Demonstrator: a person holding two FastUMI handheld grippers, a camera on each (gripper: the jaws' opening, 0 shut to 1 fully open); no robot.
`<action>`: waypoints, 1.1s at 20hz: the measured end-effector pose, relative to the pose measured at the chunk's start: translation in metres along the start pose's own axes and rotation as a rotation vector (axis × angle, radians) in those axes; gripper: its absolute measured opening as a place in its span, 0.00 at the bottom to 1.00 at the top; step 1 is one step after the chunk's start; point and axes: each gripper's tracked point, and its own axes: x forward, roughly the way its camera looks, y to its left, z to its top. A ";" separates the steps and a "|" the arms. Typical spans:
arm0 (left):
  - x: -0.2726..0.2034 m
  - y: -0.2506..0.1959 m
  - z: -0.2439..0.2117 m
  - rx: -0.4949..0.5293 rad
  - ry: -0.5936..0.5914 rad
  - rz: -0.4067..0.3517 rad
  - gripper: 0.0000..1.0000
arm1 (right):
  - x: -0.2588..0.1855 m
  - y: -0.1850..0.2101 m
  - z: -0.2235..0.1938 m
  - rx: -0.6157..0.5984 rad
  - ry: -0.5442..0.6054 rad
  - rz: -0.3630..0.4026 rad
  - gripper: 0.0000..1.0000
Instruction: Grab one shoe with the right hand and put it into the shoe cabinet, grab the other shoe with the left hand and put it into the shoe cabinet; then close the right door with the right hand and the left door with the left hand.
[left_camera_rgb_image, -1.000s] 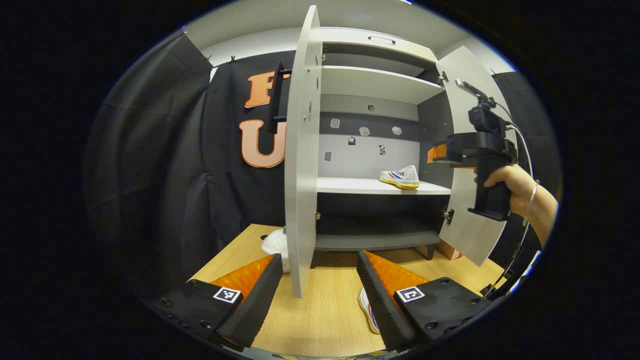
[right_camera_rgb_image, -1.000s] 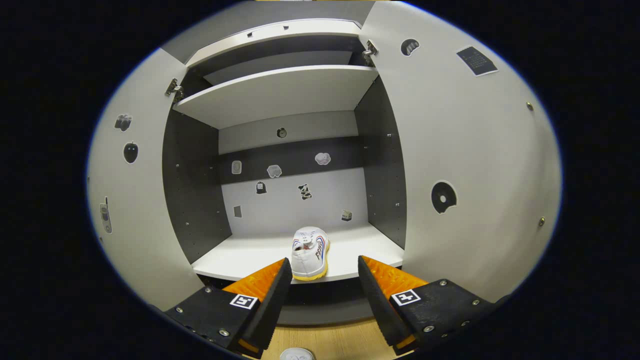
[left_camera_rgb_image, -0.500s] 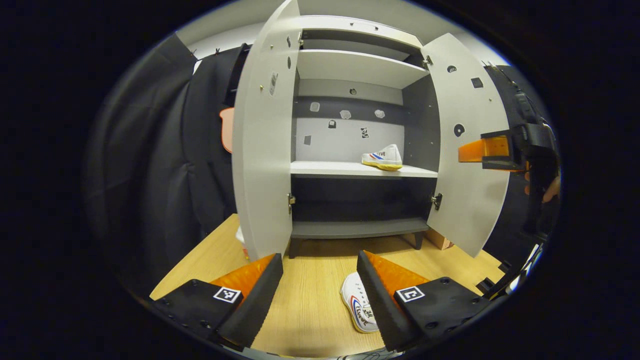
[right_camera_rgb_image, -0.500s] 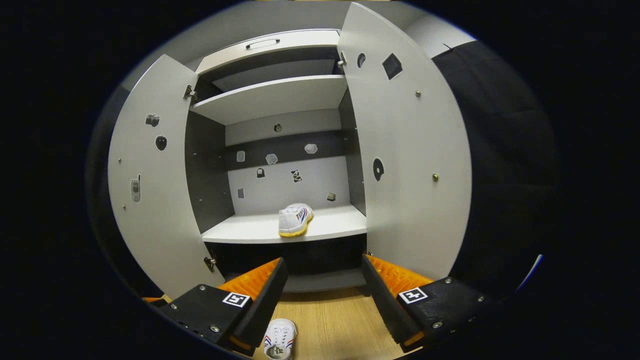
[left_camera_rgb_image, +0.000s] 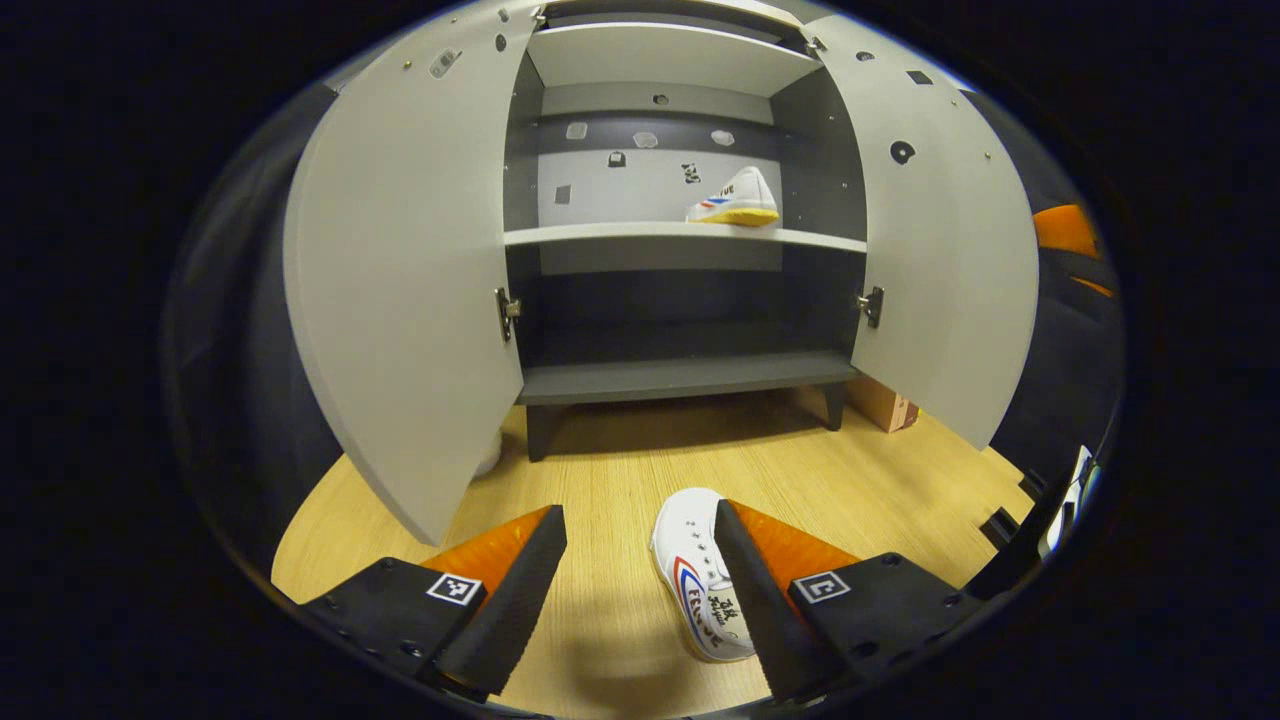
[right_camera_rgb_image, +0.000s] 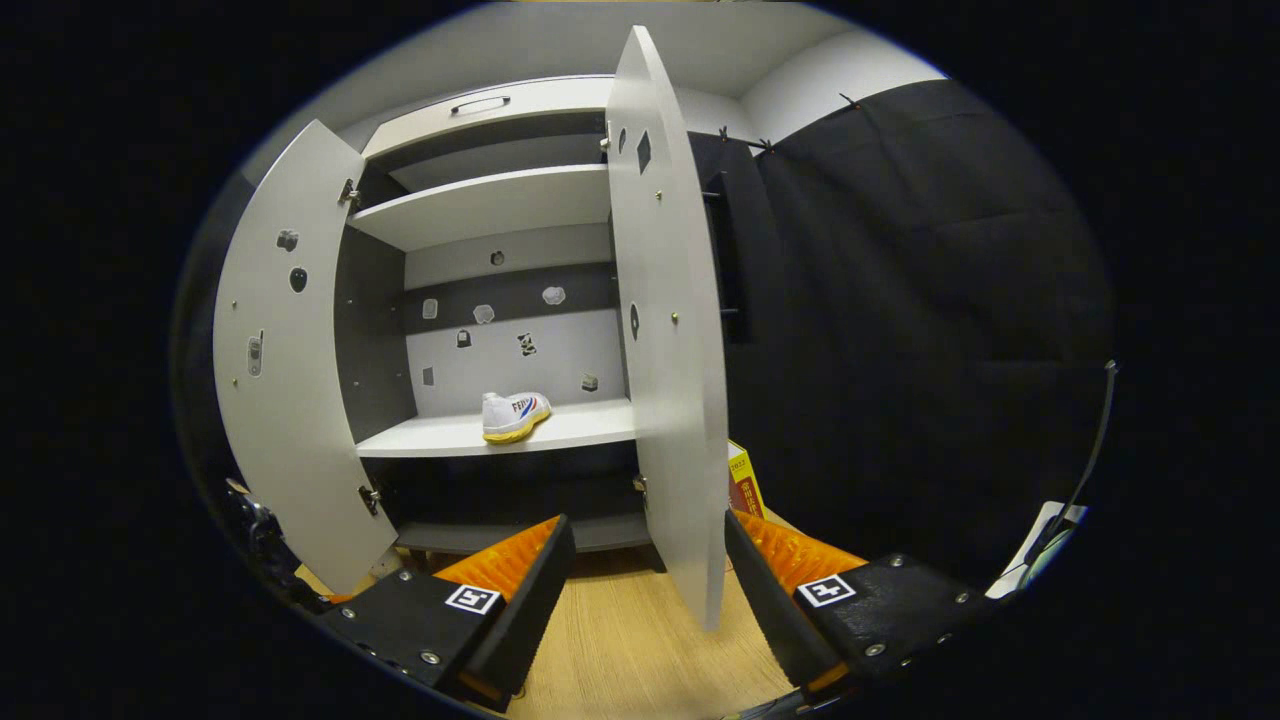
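A grey shoe cabinet (left_camera_rgb_image: 690, 375) stands with both doors swung wide. One white shoe with a yellow sole (left_camera_rgb_image: 735, 198) rests on its middle shelf, also seen in the right gripper view (right_camera_rgb_image: 514, 416). The other white shoe (left_camera_rgb_image: 698, 572) lies on the wooden floor, just ahead of my left gripper (left_camera_rgb_image: 640, 580) and partly behind its right finger. That gripper is open and holds nothing. My right gripper (right_camera_rgb_image: 648, 590) is open too, with the edge of the right door (right_camera_rgb_image: 672, 330) directly ahead of its fingers. The left door (left_camera_rgb_image: 405, 300) hangs open.
A small cardboard box (left_camera_rgb_image: 882, 404) sits on the floor by the cabinet's right leg, seen in the right gripper view as a yellow and red box (right_camera_rgb_image: 742, 482). Black cloth walls close in both sides. Bare wooden floor (left_camera_rgb_image: 610, 480) lies in front of the cabinet.
My left gripper has dropped and swung right, bringing the floor shoe close to its fingers. My right gripper has drawn back from the shelf and turned right, toward the right door's edge.
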 end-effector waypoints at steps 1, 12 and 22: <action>0.008 -0.003 -0.011 -0.006 0.025 -0.003 0.97 | -0.004 -0.008 -0.002 -0.005 0.002 -0.012 0.92; 0.053 -0.016 -0.096 -0.046 0.270 -0.035 0.98 | -0.012 -0.040 -0.029 -0.030 0.060 -0.050 0.92; 0.059 -0.036 -0.118 -0.137 0.428 -0.105 0.67 | -0.008 -0.030 -0.039 -0.043 0.094 -0.032 0.92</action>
